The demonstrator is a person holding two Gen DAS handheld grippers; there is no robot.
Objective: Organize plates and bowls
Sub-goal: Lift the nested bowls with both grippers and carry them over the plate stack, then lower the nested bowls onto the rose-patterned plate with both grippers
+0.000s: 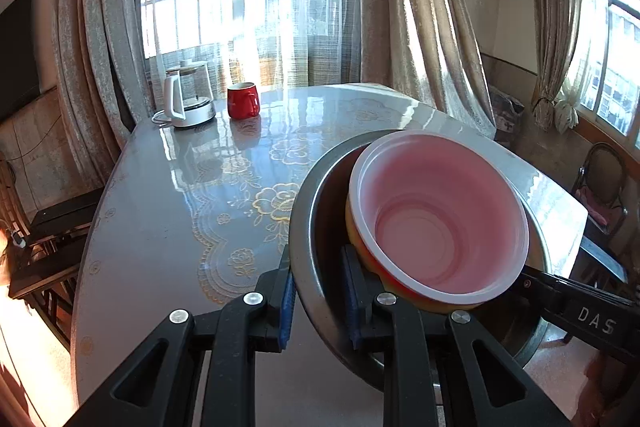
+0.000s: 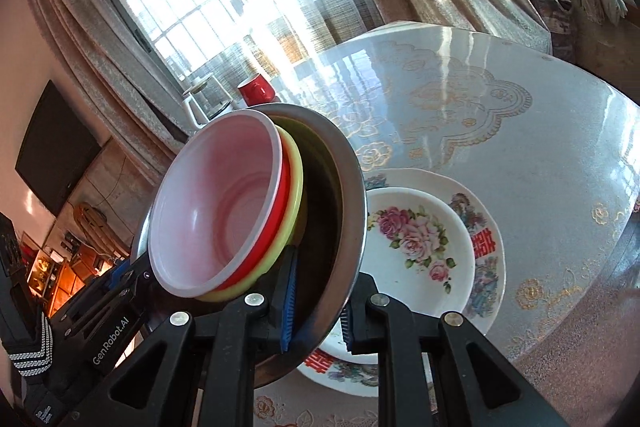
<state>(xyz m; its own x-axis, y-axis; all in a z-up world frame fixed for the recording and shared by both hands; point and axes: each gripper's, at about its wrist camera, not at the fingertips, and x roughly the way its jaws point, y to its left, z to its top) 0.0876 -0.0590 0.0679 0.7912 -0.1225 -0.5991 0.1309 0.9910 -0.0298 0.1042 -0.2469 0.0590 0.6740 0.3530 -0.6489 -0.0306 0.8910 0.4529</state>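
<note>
Both grippers are clamped on the same steel bowl (image 1: 320,227), each from its own side. The left gripper (image 1: 318,301) has its blue-padded fingers (image 1: 287,307) pinching the rim, one finger outside the wall and one inside. From the right wrist view the right gripper (image 2: 316,315) does the same thing on the opposite rim, fingers (image 2: 289,303) squeezed onto the metal edge with the rim sandwiched between them.

The steel bowl (image 2: 344,211) is tipped up quite steeply in the right view and is held up above the surface (image 1: 172,195) rather than sitting on it. Nested inside it is a stack of plastic bowls: a pale yellow-green bowl (image 2: 294,203) at the bottom, a red bowl (image 2: 280,211) in that, and a white-rimmed bowl with a pinkish inside (image 2: 216,211) on top. In the left view the pinkish bowl (image 1: 440,215) leans toward the right side of the steel one.

Below and to the right of the steel bowl, a rose-patterned plate (image 2: 420,247) sits in a bigger plate with red characters (image 2: 486,247), both on the glossy floral surface (image 2: 540,147).

At the far end near the window there's a red mug (image 1: 243,101) just beside a white electric kettle (image 1: 188,101).
</note>
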